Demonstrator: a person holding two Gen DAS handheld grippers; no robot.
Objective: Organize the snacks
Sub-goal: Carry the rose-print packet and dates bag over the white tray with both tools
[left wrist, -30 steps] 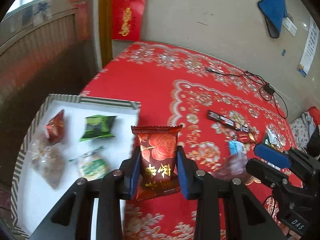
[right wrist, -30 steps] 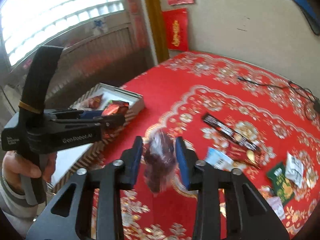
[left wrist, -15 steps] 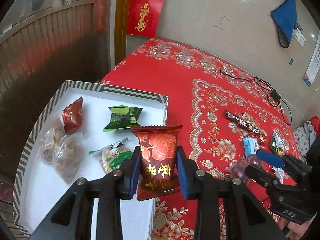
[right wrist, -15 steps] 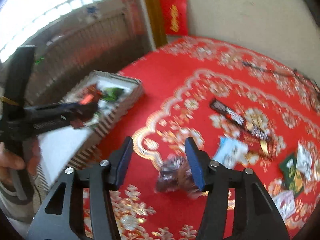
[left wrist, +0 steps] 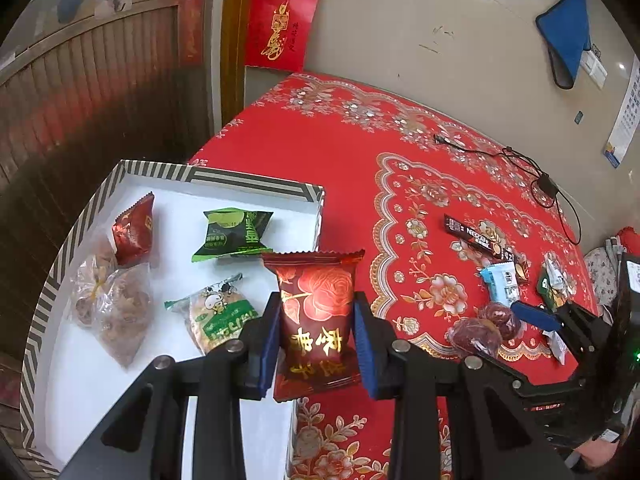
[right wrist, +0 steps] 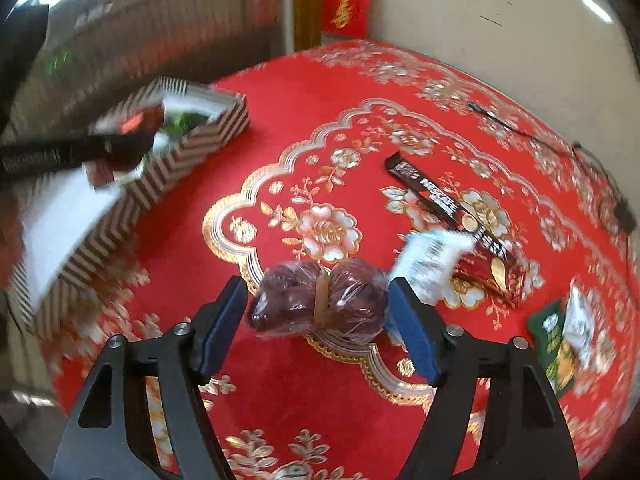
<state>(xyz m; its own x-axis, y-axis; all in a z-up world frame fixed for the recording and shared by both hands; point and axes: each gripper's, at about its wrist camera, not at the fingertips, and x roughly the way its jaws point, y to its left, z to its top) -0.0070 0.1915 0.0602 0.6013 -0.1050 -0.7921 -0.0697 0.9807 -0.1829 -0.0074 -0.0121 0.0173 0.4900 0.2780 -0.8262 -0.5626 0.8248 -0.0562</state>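
Two grippers are in our hands. Our left gripper [left wrist: 316,332] squeezes a red rose snack pack [left wrist: 316,316] tight, low in the middle of the frame, over the right edge of the striped box [left wrist: 256,182]. Our right gripper [right wrist: 316,316] has its blue pads [right wrist: 412,336] spread wide apart around a clear bag of dark red dates [right wrist: 320,300], which lies on the red tablecloth [right wrist: 304,112] near a blue packet [right wrist: 430,254].

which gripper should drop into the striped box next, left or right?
Left. The left gripper is shut on the red rose-print snack packet, beside the striped white box. The right gripper is open around the clear-wrapped dark dates lying on the red tablecloth.
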